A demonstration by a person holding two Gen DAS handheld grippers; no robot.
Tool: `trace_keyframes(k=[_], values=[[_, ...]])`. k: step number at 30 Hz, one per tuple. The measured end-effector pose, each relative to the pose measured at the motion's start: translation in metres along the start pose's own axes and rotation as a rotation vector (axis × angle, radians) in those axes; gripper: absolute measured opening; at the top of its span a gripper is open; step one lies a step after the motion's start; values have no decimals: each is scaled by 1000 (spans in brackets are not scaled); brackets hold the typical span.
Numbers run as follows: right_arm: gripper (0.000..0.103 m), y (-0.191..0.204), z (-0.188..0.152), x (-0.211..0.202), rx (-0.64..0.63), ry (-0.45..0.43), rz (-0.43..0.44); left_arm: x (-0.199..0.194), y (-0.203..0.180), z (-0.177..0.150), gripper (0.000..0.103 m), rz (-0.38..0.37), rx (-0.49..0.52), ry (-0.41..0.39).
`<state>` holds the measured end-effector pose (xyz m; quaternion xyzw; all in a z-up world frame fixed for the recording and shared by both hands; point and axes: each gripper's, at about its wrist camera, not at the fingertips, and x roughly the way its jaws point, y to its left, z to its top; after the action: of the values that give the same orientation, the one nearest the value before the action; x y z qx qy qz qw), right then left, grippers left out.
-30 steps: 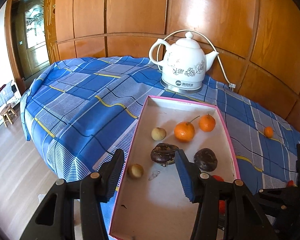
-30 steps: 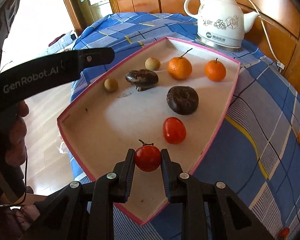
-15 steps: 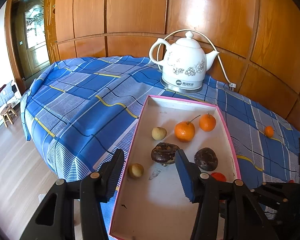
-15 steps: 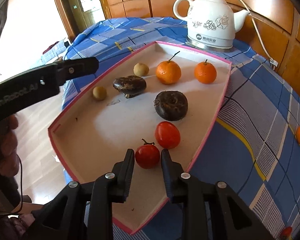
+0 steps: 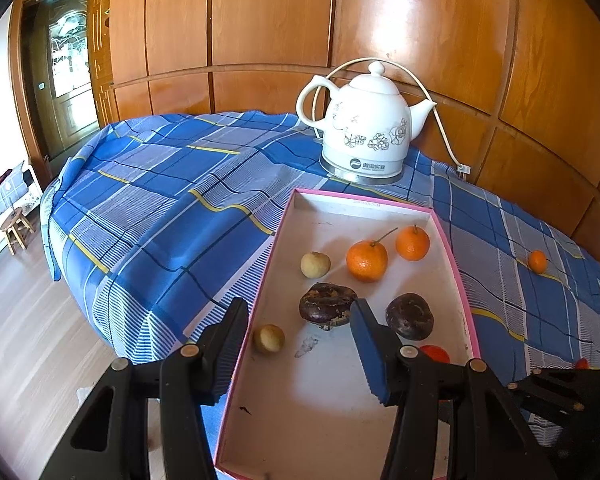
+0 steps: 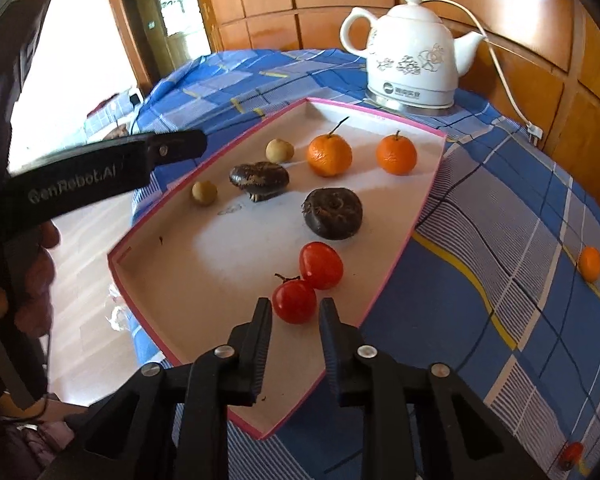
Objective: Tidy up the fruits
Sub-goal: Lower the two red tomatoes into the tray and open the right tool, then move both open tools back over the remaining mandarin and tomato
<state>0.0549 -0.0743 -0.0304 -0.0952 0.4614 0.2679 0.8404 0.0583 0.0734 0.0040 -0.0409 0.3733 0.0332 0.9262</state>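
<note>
The table [image 5: 160, 208] under its blue checked cloth carries everything, and I place the rest by the tray [image 6: 228, 264], a shallow pink-rimmed cardboard box. Past the tray's far end stands the glossy white kettle [image 5: 366, 132].

The change is on my right side. A second ago the right gripper [image 6: 295, 306] had the stemmed red tomato [image 6: 294, 300] clamped. Now the tomato sits on the tray floor at the near corner, touching a second red tomato [image 6: 321, 266]. The jaws are closing to a narrow gap with nothing between them, so I judge that placement done.

The left gripper [image 5: 299, 304] hovers over the tray's near half, jaws moderately apart and empty.

In the tray's middle are two dark, wrinkled, flattened fruits [image 6: 332, 213] [image 6: 260, 178] (water chestnuts, perhaps). Toward the far end are two dimpled tangerines [image 6: 329, 155] [image 6: 396, 154], one with a long stalk. Along the left wall sit two small pale, matte balls [image 6: 280, 150] [image 6: 204, 193].

Outside the tray, well off its right rim, a loose tangerine [image 6: 590, 264] and a small red fruit [image 6: 572, 454] lie on the cloth. I reckon those come next.
</note>
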Motion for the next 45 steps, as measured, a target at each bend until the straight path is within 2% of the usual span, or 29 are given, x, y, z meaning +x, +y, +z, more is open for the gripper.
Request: trace_keyframes(k=[4,12,21,35,37,45], values=[[18,2,3,3,-7,-12,-64,0,-3,-1,54,-7,7,3],[18,-4,2,-6,50,-34,-14,-2,-9,-3,54,-15,21,3],[18,-4,-4,-22,92,-75,-7,-5,-15,-4,54,-32,38,0],[18,-24,-16,-50,189,-129,-44,-6,-25,-9,54,-53,70,2],[21,-27,-17,-52,197,-132,-49,-6,-26,-9,54,-57,73,3],[25,-55,-27,-72,232,-140,-119,-6,-34,-11,54,-76,103,8]])
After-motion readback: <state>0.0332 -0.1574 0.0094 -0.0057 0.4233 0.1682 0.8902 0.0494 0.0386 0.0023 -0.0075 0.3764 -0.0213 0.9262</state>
